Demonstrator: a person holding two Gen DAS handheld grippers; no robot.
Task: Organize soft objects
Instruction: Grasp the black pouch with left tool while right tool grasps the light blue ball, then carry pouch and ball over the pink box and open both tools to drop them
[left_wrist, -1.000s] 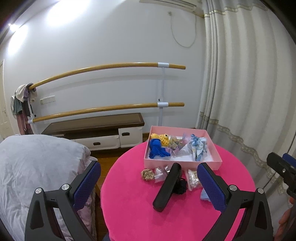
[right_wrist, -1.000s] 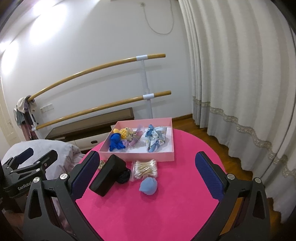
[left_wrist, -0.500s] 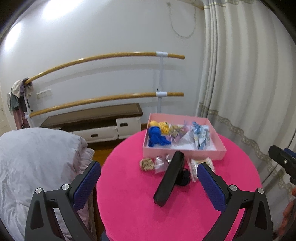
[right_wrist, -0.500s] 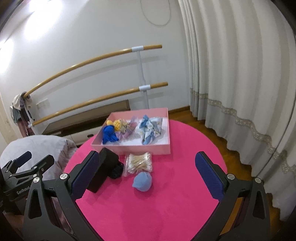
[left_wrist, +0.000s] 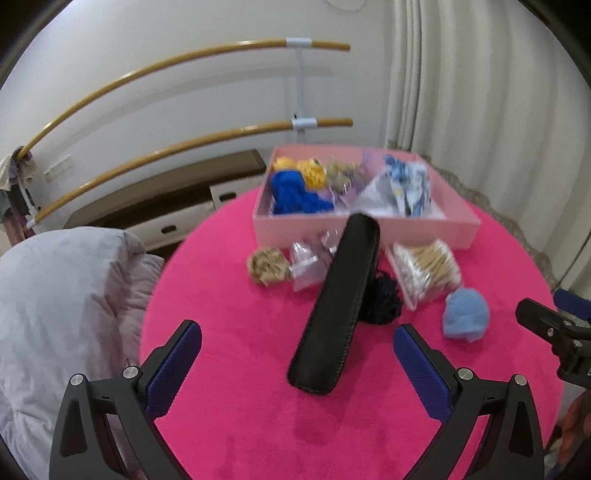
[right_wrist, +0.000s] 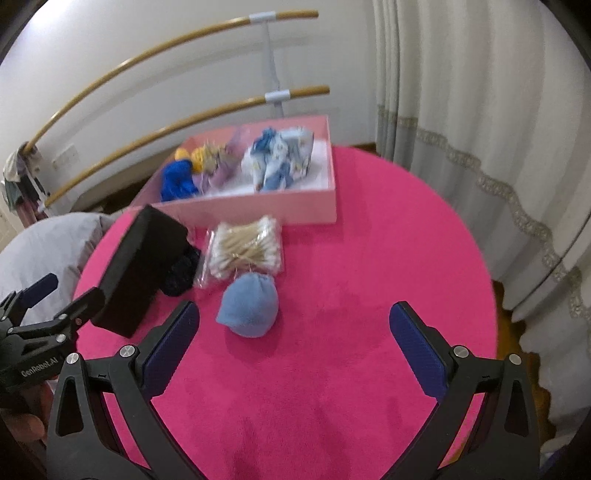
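A pink box (left_wrist: 365, 230) (right_wrist: 258, 210) at the back of the round pink table (left_wrist: 240, 387) (right_wrist: 332, 369) holds a blue knit toy (left_wrist: 295, 194), a yellow one and blue-patterned cloth (right_wrist: 277, 158). In front of it lie a tan fabric flower (left_wrist: 267, 266), a small clear packet (left_wrist: 308, 258), a long black case (left_wrist: 340, 295) (right_wrist: 142, 269), a dark knit ball (left_wrist: 382, 301), a bag of cotton swabs (left_wrist: 428, 267) (right_wrist: 245, 249) and a light blue cap (left_wrist: 465, 314) (right_wrist: 249, 304). My left gripper (left_wrist: 297, 356) is open near the case's front end. My right gripper (right_wrist: 293, 338) is open, just right of the cap.
A grey quilted cushion (left_wrist: 62, 314) lies off the table's left edge. Two wooden barre rails (left_wrist: 184, 147) and a low cabinet (left_wrist: 166, 199) stand behind, white curtains (right_wrist: 480, 129) to the right. Bare pink cloth fills the near half of the table.
Both grippers have moved forward and lower over the table, so the objects appear larger and closer. Both stay open and nothing has been picked up.
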